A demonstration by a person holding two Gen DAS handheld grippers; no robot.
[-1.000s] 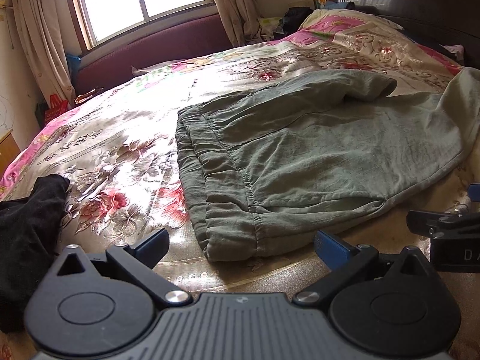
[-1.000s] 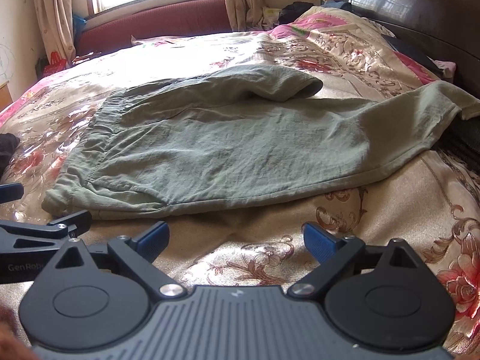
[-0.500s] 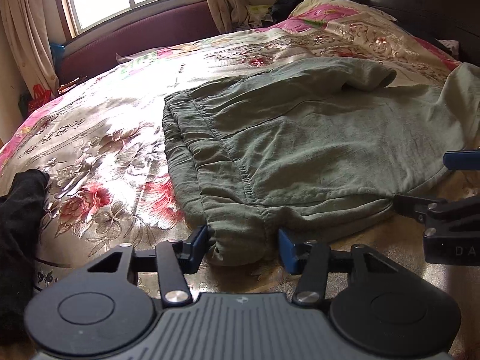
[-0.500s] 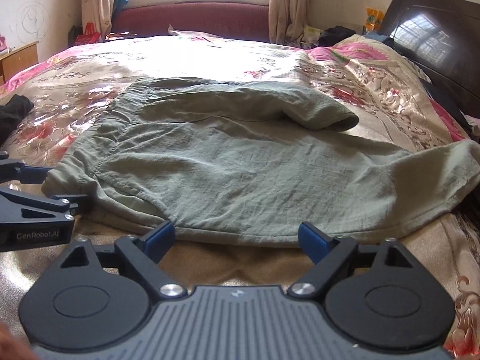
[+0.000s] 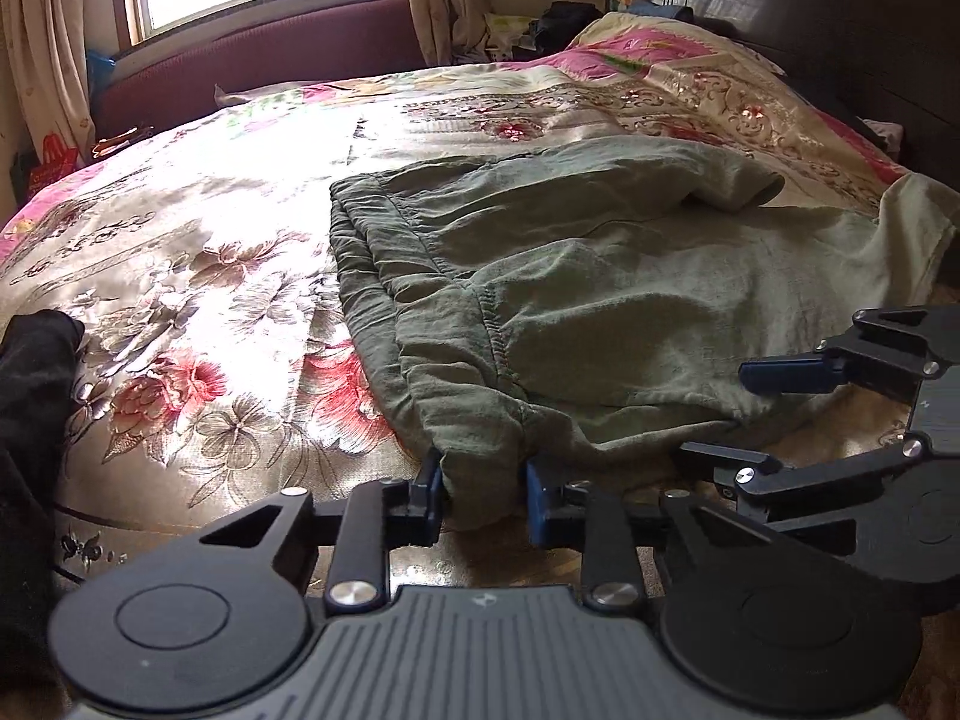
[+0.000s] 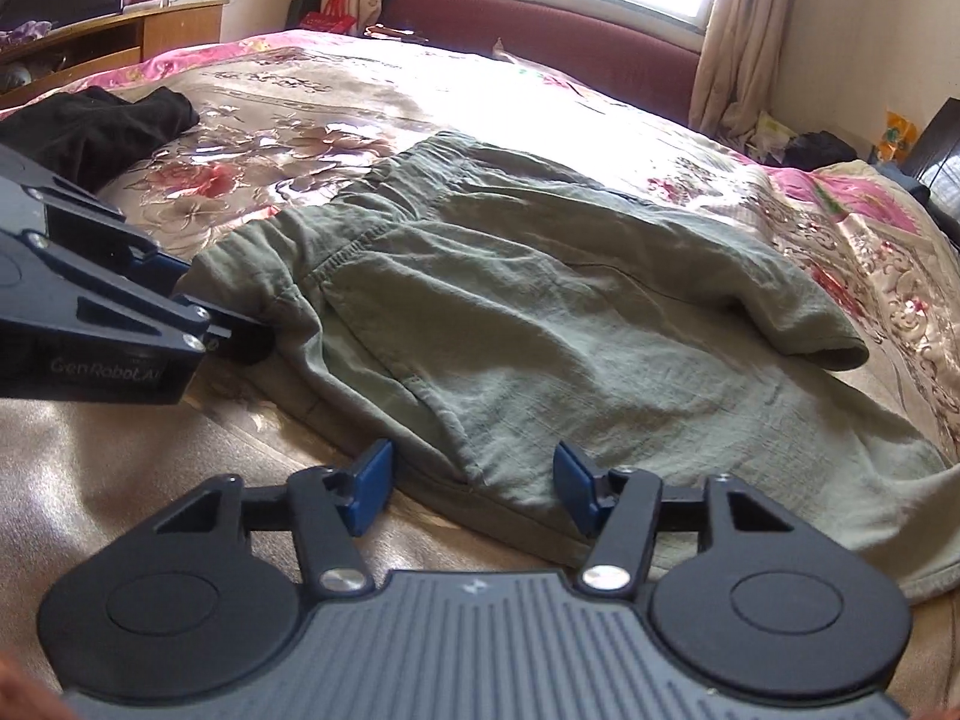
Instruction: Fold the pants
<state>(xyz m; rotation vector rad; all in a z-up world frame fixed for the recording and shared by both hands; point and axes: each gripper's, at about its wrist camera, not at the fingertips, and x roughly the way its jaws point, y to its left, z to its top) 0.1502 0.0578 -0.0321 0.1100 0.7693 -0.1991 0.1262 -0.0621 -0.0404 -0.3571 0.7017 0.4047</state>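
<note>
Green pants (image 5: 600,300) lie flat on the floral bedspread (image 5: 198,276), waistband to the left and legs running right. One leg is folded over the other (image 6: 780,306). My left gripper (image 5: 483,495) is shut on the near corner of the waistband. My right gripper (image 6: 474,489) is partly open, its blue pads on either side of the pants' near edge (image 6: 480,468), a little right of the left gripper (image 6: 180,306). The right gripper also shows at the right of the left wrist view (image 5: 738,414).
A black garment (image 5: 36,396) lies at the bed's left edge, also seen in the right wrist view (image 6: 102,126). A dark headboard (image 5: 840,30) stands at the right, pillows (image 5: 648,42) below it. A maroon window bench (image 5: 252,66) runs behind the bed.
My left gripper moved forward and closed on the waistband corner. My right gripper moved forward to the pants' near edge and narrowed around it.
</note>
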